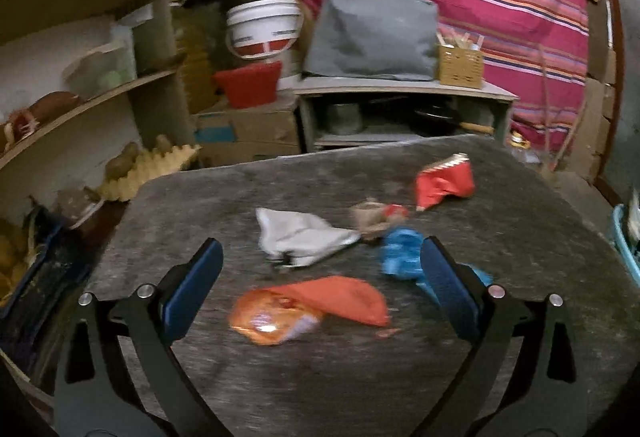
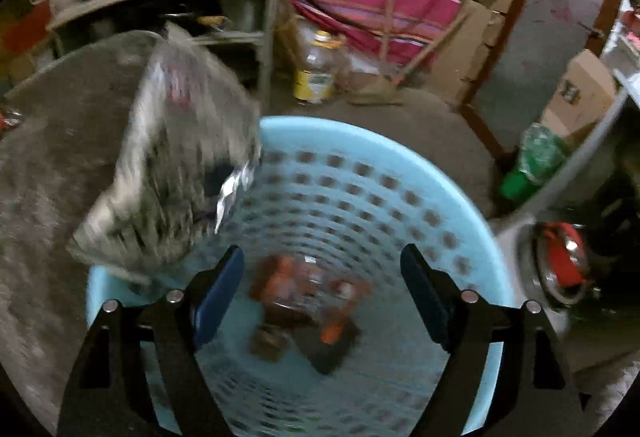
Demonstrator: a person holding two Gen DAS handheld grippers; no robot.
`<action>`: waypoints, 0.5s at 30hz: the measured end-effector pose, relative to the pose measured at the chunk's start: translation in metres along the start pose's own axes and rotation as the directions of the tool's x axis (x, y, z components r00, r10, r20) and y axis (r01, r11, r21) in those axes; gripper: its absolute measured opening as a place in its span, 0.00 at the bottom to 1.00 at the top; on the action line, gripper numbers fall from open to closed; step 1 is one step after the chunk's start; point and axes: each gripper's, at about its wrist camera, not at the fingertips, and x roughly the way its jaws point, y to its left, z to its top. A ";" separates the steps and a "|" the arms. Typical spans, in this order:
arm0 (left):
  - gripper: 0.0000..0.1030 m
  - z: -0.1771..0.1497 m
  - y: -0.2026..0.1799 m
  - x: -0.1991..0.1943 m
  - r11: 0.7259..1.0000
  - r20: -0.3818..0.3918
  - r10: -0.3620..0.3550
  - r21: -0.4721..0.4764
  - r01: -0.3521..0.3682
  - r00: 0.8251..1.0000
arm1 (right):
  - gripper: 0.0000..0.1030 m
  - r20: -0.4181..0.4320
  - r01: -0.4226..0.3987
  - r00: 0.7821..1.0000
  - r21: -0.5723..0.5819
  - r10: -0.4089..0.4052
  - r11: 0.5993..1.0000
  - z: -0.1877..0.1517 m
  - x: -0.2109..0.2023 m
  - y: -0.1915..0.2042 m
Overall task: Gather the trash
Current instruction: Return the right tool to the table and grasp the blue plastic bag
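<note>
Left claw [image 1: 322, 265] spread wide, empty, above table [image 1: 520, 237]; orange wrapper [image 1: 308, 307] between its fingers, unpressed. White wrapper [image 1: 300, 237], blue wrapper [image 1: 402, 255], red packet [image 1: 442, 181] beyond on table. Right claw [image 2: 322, 273] apart, empty, over blue basket [image 2: 440, 165]; blurred silvery wrapper [image 2: 180, 165] at basket rim, apparently falling. Trash pieces [image 2: 308, 305] on basket bottom.
</note>
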 end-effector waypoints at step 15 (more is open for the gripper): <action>0.95 -0.018 0.046 0.033 0.997 -0.102 0.036 -0.070 -0.043 0.994 | 0.85 0.145 -0.134 0.983 0.107 0.117 0.985 0.006 -0.041 0.023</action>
